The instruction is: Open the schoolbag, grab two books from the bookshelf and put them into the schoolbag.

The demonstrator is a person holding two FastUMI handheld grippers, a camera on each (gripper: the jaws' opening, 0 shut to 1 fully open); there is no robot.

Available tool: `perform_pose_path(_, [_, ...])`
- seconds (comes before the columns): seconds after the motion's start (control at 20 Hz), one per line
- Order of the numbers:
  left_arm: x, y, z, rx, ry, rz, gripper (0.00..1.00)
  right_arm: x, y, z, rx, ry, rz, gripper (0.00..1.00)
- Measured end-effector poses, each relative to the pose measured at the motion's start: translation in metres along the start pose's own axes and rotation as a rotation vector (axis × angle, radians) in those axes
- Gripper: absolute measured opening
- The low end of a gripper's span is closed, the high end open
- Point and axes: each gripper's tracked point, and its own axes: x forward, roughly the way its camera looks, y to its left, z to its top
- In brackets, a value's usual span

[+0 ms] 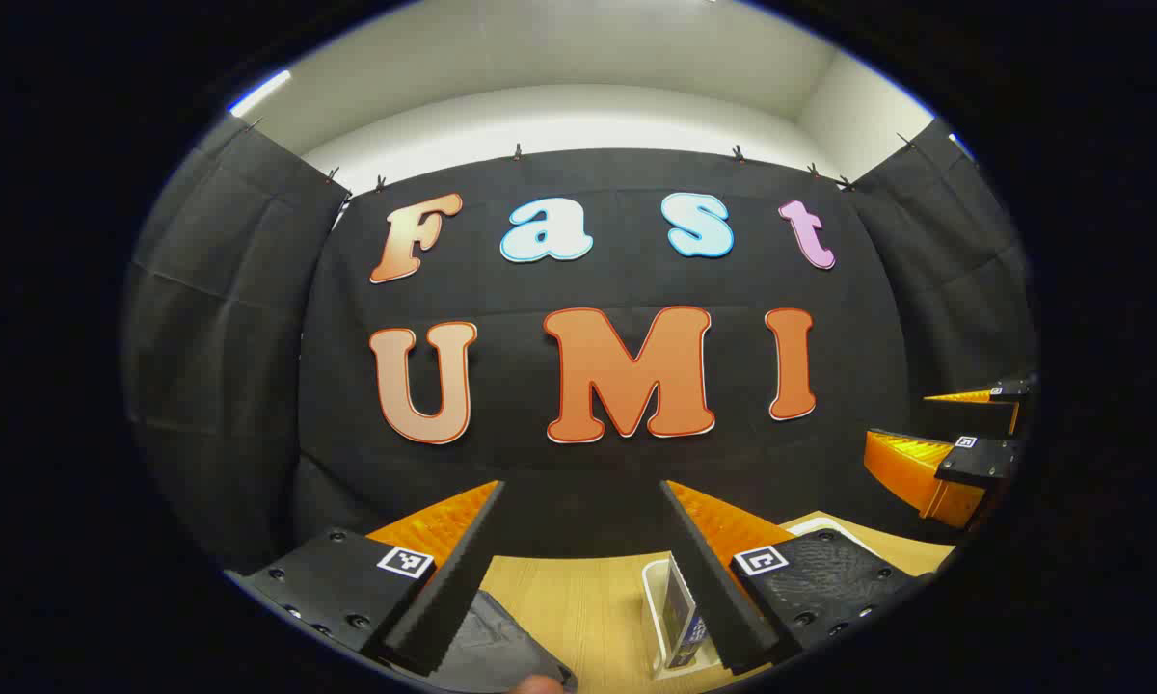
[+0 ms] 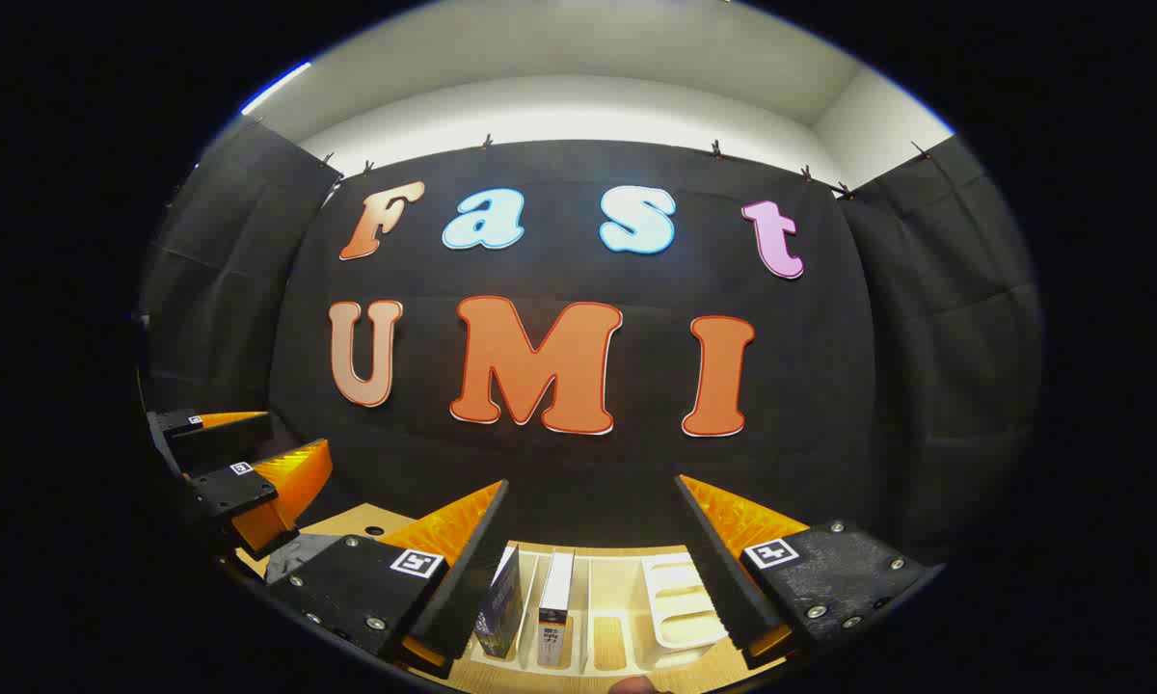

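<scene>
While both grippers' jaws gape, two books (image 2: 530,602) stand upright—between the right pair.

Things you can only partly see

At the bottom of the left gripper view, the dark schoolbag (image 1: 487,646) is cut off by the edge. A book (image 1: 680,617) is half hidden behind a finger; its cover is too small to read.

Left gripper (image 1: 583,569) jaws apart over wooden table (image 1: 588,598), schoolbag (image 1: 497,651) near left, book (image 1: 680,612) in white rack (image 1: 658,617) right, right gripper (image 1: 955,443) far right.
</scene>
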Motion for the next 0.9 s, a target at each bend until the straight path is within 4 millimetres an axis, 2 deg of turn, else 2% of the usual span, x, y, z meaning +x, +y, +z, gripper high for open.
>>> perform_pose_path(0.05, [0.001, 0.001, 0.000, 0.003, 0.004, 0.001, 0.97, 0.001, 0.002, 0.000, 0.005, 0.003, 0.008, 0.97])
perform_pose_path(0.15, [-0.001, 0.005, -0.001, -0.004, 0.002, 0.004, 1.00, 0.005, 0.004, -0.002, 0.004, 0.012, 0.017, 0.97])
perform_pose_path(0.2, [-0.001, 0.009, -0.001, -0.002, 0.001, 0.015, 0.97, 0.006, 0.004, -0.004, 0.000, 0.018, 0.018, 0.97])
perform_pose_path(0.6, [-0.002, 0.030, -0.006, 0.007, 0.001, 0.058, 0.97, 0.013, 0.020, -0.004, -0.011, 0.022, 0.047, 0.97])
perform_pose_path(0.75, [0.000, 0.032, -0.012, 0.004, 0.001, 0.064, 1.00, 0.012, 0.023, -0.003, -0.025, 0.020, 0.052, 0.97])
perform_pose_path(0.9, [0.002, 0.034, -0.014, 0.019, 0.002, 0.069, 0.97, 0.012, 0.026, -0.002, -0.031, 0.020, 0.057, 0.97])
